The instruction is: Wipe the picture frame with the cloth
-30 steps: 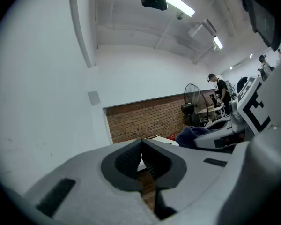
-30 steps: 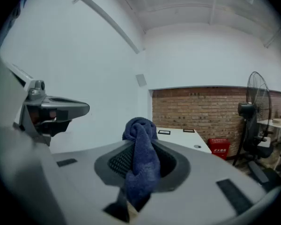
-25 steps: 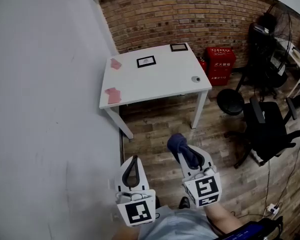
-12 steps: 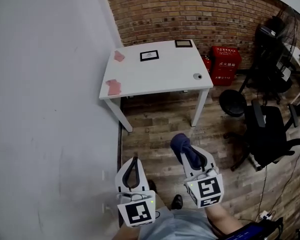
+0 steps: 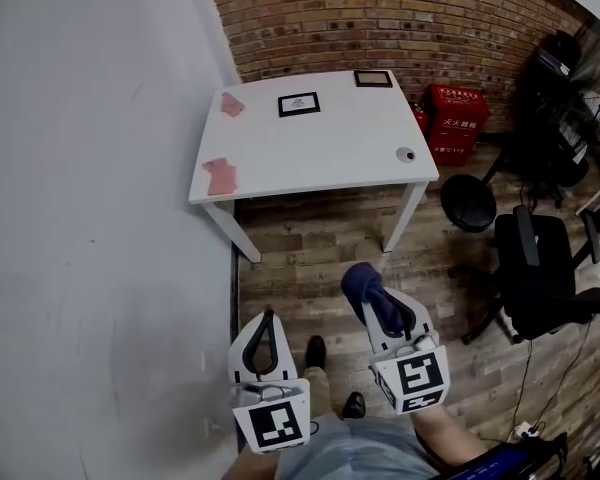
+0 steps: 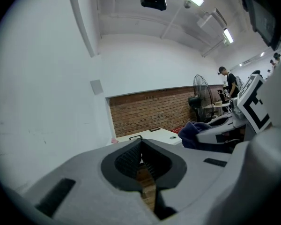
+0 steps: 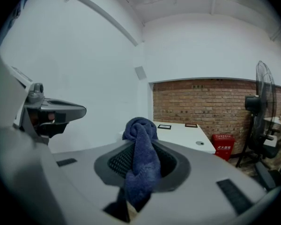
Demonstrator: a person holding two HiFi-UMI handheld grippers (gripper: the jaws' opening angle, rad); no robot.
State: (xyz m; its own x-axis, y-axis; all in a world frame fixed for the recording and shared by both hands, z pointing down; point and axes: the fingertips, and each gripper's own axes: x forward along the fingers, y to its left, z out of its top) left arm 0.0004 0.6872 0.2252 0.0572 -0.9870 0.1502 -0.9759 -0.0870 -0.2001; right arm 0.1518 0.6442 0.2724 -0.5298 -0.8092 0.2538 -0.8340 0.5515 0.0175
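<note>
1. Both grippers show at the bottom of the head view, over a wood floor (image 5: 310,258) and well apart from the table (image 5: 320,153).
2. Left gripper (image 5: 270,318) sits lower left of centre. In its own view the jaws (image 6: 141,145) are pressed together at the tips with nothing between them.
3. Right gripper (image 5: 378,310) sits lower right of centre, clenched on a dark blue cloth (image 5: 364,284). In its own view the cloth (image 7: 141,159) is bunched between the jaws, bulging above the tips and trailing down toward the camera.
4. Upper centre of the head view holds the white table, set against a brick wall (image 5: 380,13).
5. 2 black frames lie flat on it: 1 frame (image 5: 298,104) near the middle of the far edge, and a second frame (image 5: 373,78) at the far right corner. The right gripper view shows both, small, beyond the cloth: frame (image 7: 164,126), second frame (image 7: 191,125).
6. 2 pink pieces (image 5: 220,176) lie along the table's left side; they may be paper or cloth, too small to tell.
7. A red box (image 5: 458,120) stands on the floor just right of the table, and a black chair (image 5: 540,268) is at the right edge.
</note>
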